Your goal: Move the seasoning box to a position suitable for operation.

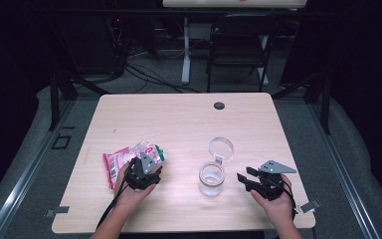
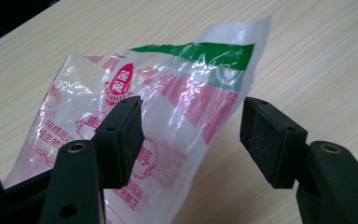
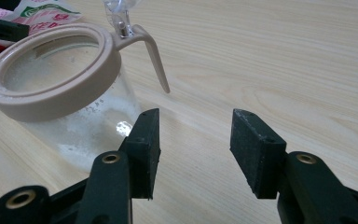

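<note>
Wooden table (image 1: 179, 114) is taking up the middle of the high view, pale grain, with a small dark round cap (image 1: 219, 105) sitting near its far edge. Behind it a folding chair (image 1: 238, 47), a white desk leg and loose cables are lying on grey floor in a dark room.

Plastic packet (image 1: 129, 160), red-and-white print with a green band at one end, is lying flat on the left half of the table. Its long axis is running from near-left to far-right, green end pointing toward the jar. Glass jar (image 1: 212, 178) with a beige rim is standing upright right of centre, and its hinged clear lid (image 1: 221, 148) is lying open on the far side. Some white residue is showing low inside the jar in the right gripper view.

Left gripper (image 2: 191, 135) is sitting right over the near-right part of the packet, jaws standing wide apart, with the packet's film (image 2: 186, 93) lying under and just beyond them. The pads are not pressing on it, so nothing is held. Left hand is clearly the nearer one to the packet.

Right gripper (image 3: 195, 149) is hovering low just right of the jar (image 3: 65, 93), jaws also wide apart and holding nothing, with bare table between them.

Likely next move: left jaws closing on the packet's edge, so the approach is going along the packet toward its green end.
</note>
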A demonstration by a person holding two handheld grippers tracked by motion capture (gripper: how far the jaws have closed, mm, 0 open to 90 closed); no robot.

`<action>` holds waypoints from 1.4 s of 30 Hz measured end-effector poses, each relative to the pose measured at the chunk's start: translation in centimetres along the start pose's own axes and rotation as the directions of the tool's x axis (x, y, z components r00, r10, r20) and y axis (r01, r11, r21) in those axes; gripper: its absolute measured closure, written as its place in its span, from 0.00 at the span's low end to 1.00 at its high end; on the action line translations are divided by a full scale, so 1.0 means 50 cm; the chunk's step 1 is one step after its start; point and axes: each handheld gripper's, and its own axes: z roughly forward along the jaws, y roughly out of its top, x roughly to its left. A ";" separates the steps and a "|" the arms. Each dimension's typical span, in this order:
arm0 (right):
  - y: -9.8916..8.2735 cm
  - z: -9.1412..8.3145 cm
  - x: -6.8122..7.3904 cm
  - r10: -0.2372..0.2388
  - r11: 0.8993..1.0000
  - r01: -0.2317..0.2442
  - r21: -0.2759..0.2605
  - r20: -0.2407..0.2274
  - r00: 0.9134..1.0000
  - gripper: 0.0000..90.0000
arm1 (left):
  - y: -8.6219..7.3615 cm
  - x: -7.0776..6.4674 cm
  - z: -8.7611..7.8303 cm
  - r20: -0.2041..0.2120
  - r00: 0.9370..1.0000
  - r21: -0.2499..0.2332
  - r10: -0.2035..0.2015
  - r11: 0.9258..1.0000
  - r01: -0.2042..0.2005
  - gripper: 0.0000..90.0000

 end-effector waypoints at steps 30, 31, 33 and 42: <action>-0.020 -0.031 -0.014 0.039 0.999 -0.039 -0.003 0.041 0.998 0.58 | 0.004 0.024 0.024 -0.005 1.000 0.052 -0.024 0.998 0.024 0.88; -0.020 -0.031 -0.014 0.039 0.999 -0.039 -0.003 0.041 0.998 0.58 | 0.004 0.026 0.024 -0.002 0.999 0.048 -0.035 0.998 0.035 0.89; -0.020 -0.031 -0.014 0.039 0.999 -0.039 -0.003 0.040 0.998 0.58 | 0.004 0.031 0.020 0.007 0.999 0.049 -0.045 0.998 0.044 0.93; -0.020 -0.030 -0.014 0.039 0.999 -0.039 -0.003 0.037 0.999 0.58 | 0.005 0.064 0.005 0.036 0.991 0.037 -0.131 0.991 0.129 0.99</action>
